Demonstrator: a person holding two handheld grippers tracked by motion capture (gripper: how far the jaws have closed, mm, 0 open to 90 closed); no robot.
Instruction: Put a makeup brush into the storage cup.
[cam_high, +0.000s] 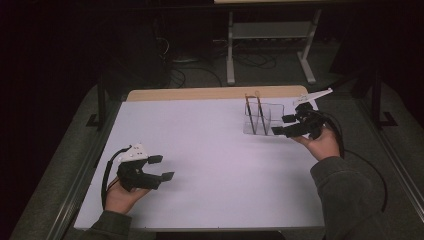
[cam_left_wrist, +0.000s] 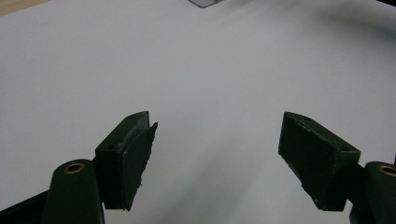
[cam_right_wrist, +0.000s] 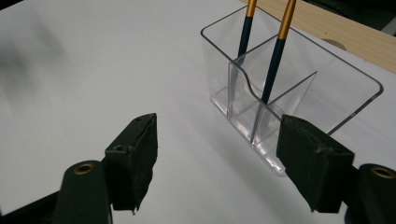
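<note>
Two grippers on a white table (cam_high: 200, 150): right gripper (cam_high: 286, 125) with jaws spread wide and nothing between them, just beside the clear holder (cam_high: 260, 120) at the far right of the table, its jaw tips near the holder's right end without touching. Clear holder (cam_right_wrist: 299, 88) is divided into compartments and two blue-and-gold pencils (cam_right_wrist: 275, 56) lean upright in its far ones, one per compartment. Left gripper (cam_high: 161, 168), jaws also spread and empty, rests low at the near left of the table, well apart from the holder, with bare white tabletop (cam_left_wrist: 210, 70) ahead of it.
</note>
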